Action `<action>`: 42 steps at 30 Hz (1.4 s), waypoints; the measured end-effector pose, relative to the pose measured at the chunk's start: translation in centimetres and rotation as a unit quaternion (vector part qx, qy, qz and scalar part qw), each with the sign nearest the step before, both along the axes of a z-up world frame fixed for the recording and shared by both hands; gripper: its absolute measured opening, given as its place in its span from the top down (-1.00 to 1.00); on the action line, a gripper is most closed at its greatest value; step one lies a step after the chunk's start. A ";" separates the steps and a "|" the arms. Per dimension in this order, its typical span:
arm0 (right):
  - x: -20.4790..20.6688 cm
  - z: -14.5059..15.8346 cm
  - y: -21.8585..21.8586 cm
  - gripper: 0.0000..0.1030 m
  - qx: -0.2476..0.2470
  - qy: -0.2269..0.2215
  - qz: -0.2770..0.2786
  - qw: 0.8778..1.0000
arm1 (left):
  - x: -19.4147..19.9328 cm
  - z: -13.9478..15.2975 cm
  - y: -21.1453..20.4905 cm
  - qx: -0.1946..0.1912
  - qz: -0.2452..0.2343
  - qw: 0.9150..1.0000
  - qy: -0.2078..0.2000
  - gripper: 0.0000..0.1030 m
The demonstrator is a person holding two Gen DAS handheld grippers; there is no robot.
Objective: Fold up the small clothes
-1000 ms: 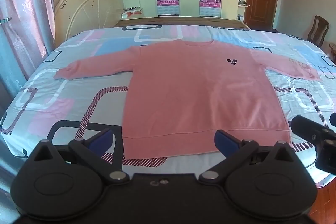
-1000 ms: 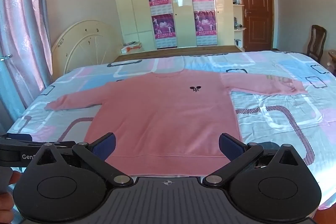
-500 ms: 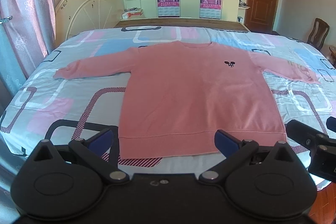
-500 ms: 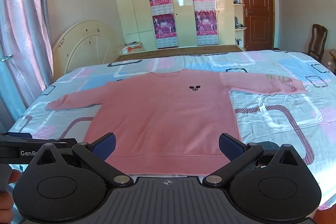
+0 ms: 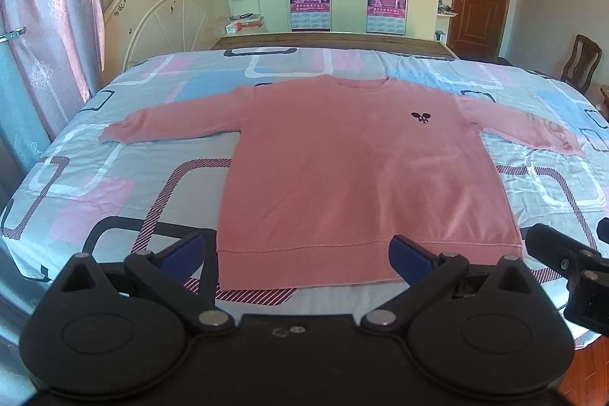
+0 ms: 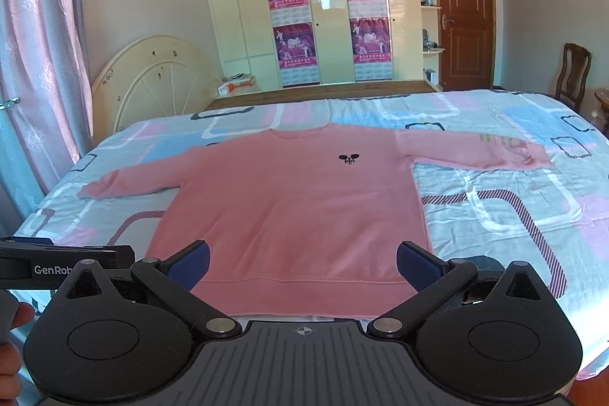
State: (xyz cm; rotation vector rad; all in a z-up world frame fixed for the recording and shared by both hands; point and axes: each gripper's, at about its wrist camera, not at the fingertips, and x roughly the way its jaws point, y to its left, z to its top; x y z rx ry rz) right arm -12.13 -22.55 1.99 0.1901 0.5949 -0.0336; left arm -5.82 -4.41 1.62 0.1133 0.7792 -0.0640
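Observation:
A pink long-sleeved sweater [image 5: 354, 170] lies flat and face up on the bed, sleeves spread to both sides, a small dark logo on the chest. It also shows in the right wrist view [image 6: 300, 212]. My left gripper [image 5: 297, 253] is open and empty, hovering just short of the hem near the sweater's left bottom corner. My right gripper [image 6: 302, 263] is open and empty, held over the hem's middle. The right gripper's body shows at the right edge of the left wrist view [image 5: 571, 265].
The bed [image 5: 114, 177] has a sheet patterned in pink, blue and white. A round cream headboard [image 5: 163, 21] leans at the back left by pink curtains [image 5: 49, 6]. Wardrobes with posters, a brown door [image 6: 462, 14] and a wooden chair [image 6: 573, 71] stand behind.
Both grippers have drawn back and tilted up a little, so the sweater sits slightly lower and farther in both views. Jaws stay open; the sweater has not moved.

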 end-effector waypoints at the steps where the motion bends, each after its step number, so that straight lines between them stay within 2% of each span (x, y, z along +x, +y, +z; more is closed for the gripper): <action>1: 0.0 0.0 0.0 -1.00 0.000 0.000 0.000 1.000 | 0.0 0.0 0.0 0.001 0.001 1.000 0.000 -0.99; 42: 0.6 -0.5 -0.6 -1.00 0.001 0.005 -0.014 1.000 | 1.6 -0.7 0.1 0.002 0.009 1.000 0.013 -0.99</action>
